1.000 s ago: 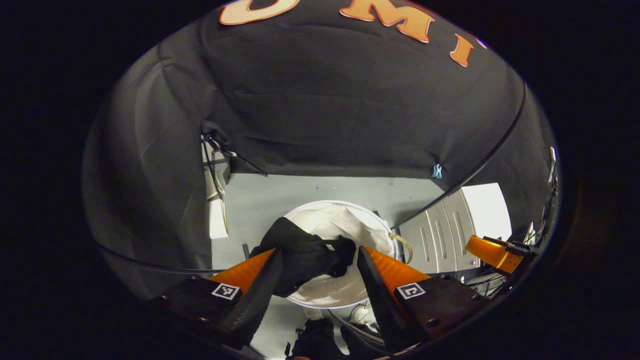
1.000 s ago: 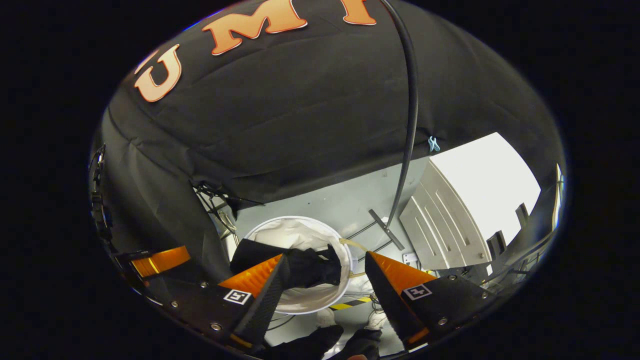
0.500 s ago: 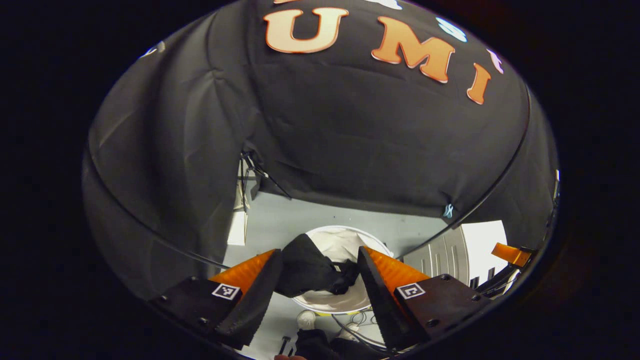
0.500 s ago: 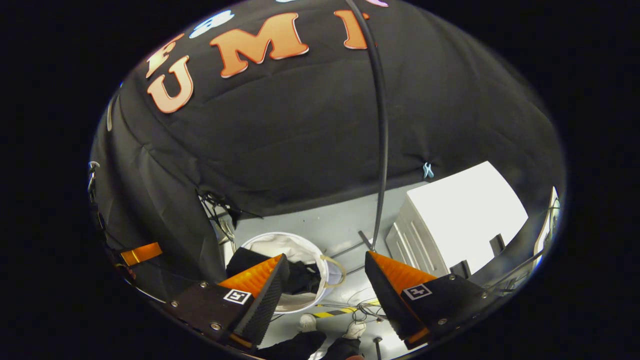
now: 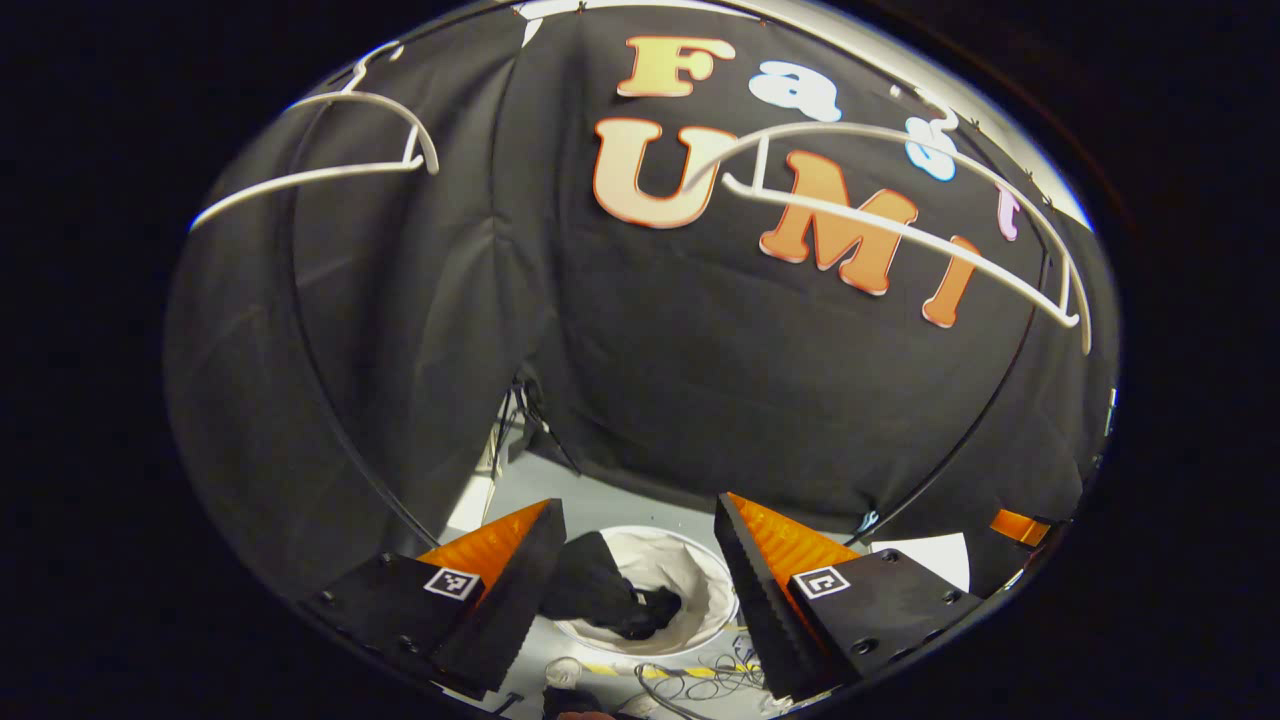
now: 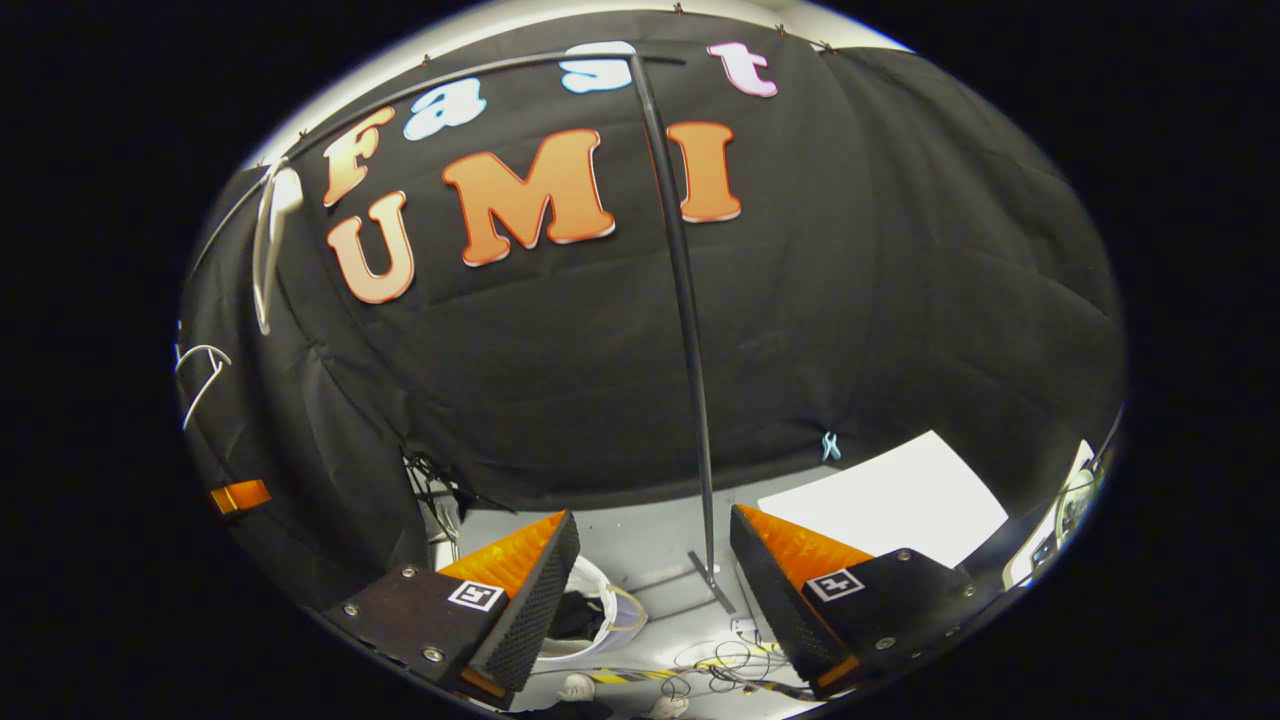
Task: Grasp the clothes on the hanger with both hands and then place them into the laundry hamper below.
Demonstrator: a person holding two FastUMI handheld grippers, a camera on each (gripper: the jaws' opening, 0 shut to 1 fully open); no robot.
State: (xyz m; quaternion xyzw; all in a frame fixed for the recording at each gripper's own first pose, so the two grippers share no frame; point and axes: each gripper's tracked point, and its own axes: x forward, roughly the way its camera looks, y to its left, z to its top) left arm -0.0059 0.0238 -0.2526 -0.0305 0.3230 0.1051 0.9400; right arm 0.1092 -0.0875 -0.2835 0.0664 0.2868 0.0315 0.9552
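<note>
Left hand-held gripper (image 5: 632, 560): fingers spread wide, nothing between them, raised high above the floor (image 5: 590, 500).

Right hand-held gripper (image 6: 652, 575): likewise wide open and empty, also held high. Seen again at the right edge of the left gripper view as a small orange piece, state not readable there.

Black garment (image 5: 600, 600): bunched in the white laundry hamper (image 5: 700, 600), lying against the hamper's left side and draped partly over its rim. In the left gripper view, seen far below in the gap between the left fingers. In the right gripper view, a dark patch of the garment (image 6: 578, 615) inside the hamper (image 6: 610, 625), mostly hidden behind the left finger of that gripper. No contact between garment and either gripper.

White hangers: one bare hanger (image 5: 900, 230) stretched across the upper right of the left gripper view, another (image 5: 330, 170) at the upper left, both without clothes. In the right gripper view, the two hangers at the far left edge (image 6: 262, 250).

Black upright pole (image 6: 690, 380) of the rack standing on the grey floor (image 6: 640, 545), its foot just right of the hamper. White cabinet top (image 6: 890, 505) to the right of the pole. Loose cables (image 5: 700, 680) and a yellow-black striped tape (image 6: 640, 675) on the floor near the hamper. Pale clip (image 6: 829, 445) pinned to the lower edge of the booth cloth.
</note>
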